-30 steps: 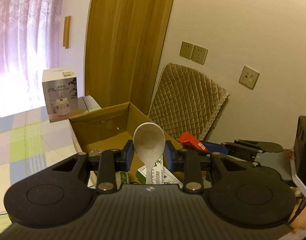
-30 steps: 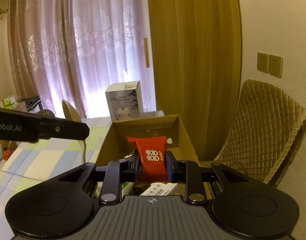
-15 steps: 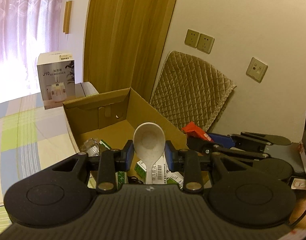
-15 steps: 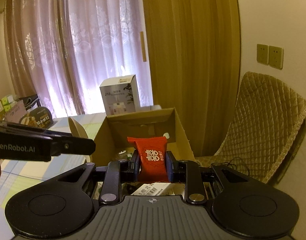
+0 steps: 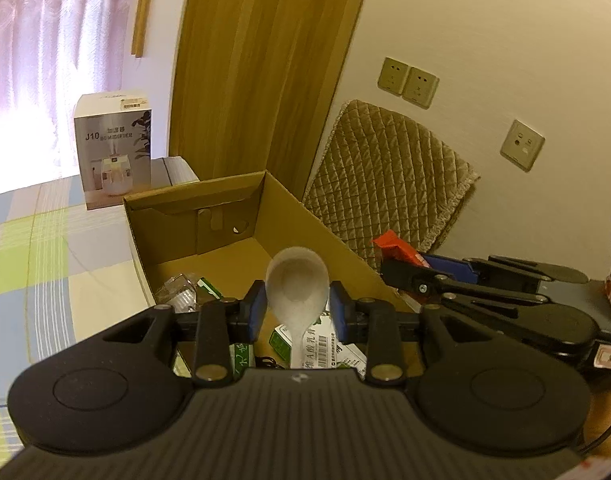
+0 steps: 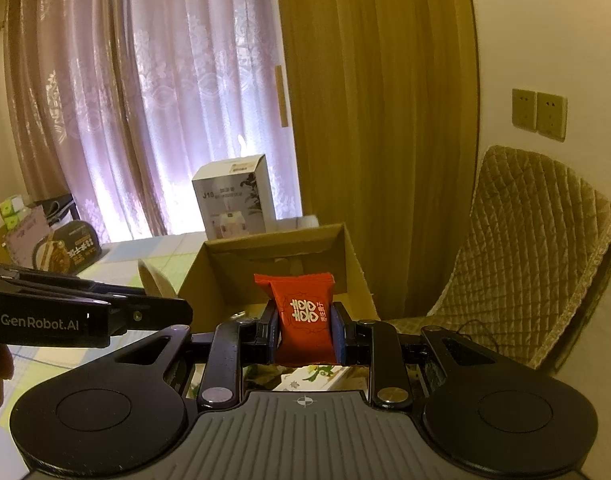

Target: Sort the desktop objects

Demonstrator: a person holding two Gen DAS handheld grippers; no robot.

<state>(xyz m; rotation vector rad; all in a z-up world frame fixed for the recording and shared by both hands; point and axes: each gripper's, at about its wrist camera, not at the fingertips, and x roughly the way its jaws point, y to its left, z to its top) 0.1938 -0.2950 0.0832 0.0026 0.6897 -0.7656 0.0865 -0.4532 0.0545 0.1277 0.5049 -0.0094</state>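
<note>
Both your tools have dropped toward the box: left tool grips the spoon above it, right tool clamps the packet at its 6 o'clock rim. Release looks close.

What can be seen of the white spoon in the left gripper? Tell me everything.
The white spoon has a deep oval bowl and a short handle, and looks like matte ceramic or plastic. It is held with the bowl pointing forward and its hollow facing the camera. The left gripper is shut on it, the blue pads pressing just below the bowl. It hangs above the open cardboard box, clear of the cartons inside. Its handle end is hidden behind the gripper body.
</note>
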